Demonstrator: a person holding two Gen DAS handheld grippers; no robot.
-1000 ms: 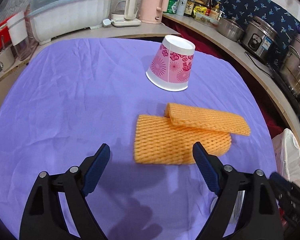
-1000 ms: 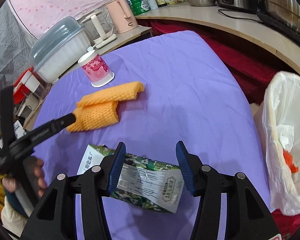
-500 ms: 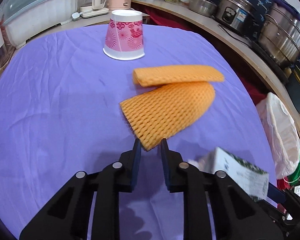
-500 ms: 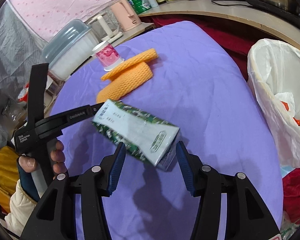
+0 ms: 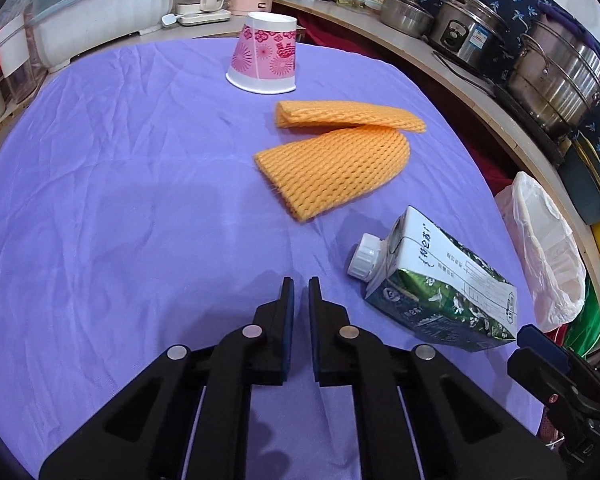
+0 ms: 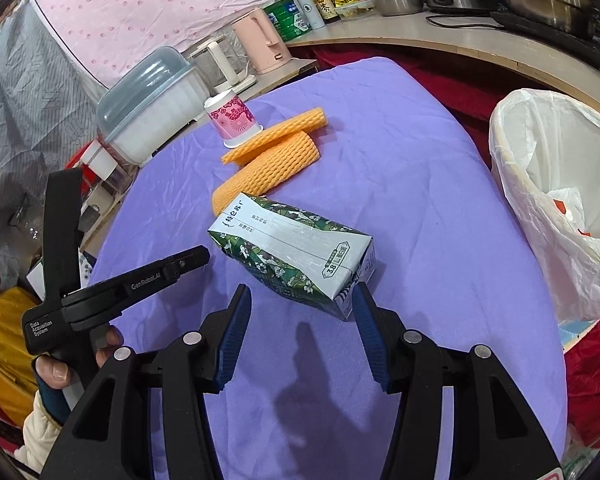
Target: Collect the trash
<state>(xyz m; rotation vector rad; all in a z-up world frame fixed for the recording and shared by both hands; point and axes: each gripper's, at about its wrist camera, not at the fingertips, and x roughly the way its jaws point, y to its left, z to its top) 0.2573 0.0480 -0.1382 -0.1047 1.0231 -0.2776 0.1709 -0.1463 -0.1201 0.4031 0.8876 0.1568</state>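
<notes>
A: State of the left claw (image 5: 301, 284)?

B: Its jaws stand almost together with only a thin slit between the blue pads. Nothing is between them. It hangs over bare purple cloth (image 5: 100, 208) on the table.

A: And the right claw (image 6: 300, 312)?

B: Jaws about half apart. The milk carton (image 6: 296, 248) lies just ahead of the tips, its near end by the right pad (image 6: 370, 336). Whether that pad touches the carton cannot be told. The left pad is clear of it, so the carton is not clamped.

A: Position of the carton?

B: On its side on the cloth, white screw cap (image 5: 366, 256) pointing away from the right claw toward the middle of the table. From the left wrist view it lies to the right of the left claw, near but apart.

A: Other trash on the table?

B: Two orange foam nets (image 5: 332, 168) lie beyond the carton, the narrow folded one partly overlapping the wider one. Behind them a pink patterned paper cup (image 5: 264, 60) stands upside down.

A: Where is the bin?

B: Off the right edge of the table. A white plastic bag (image 6: 552, 200) lines it and stands open, with scraps inside.

A: Anything else?

B: A hand (image 6: 60, 364) grips the left tool's handle at the left of the right wrist view.
</notes>
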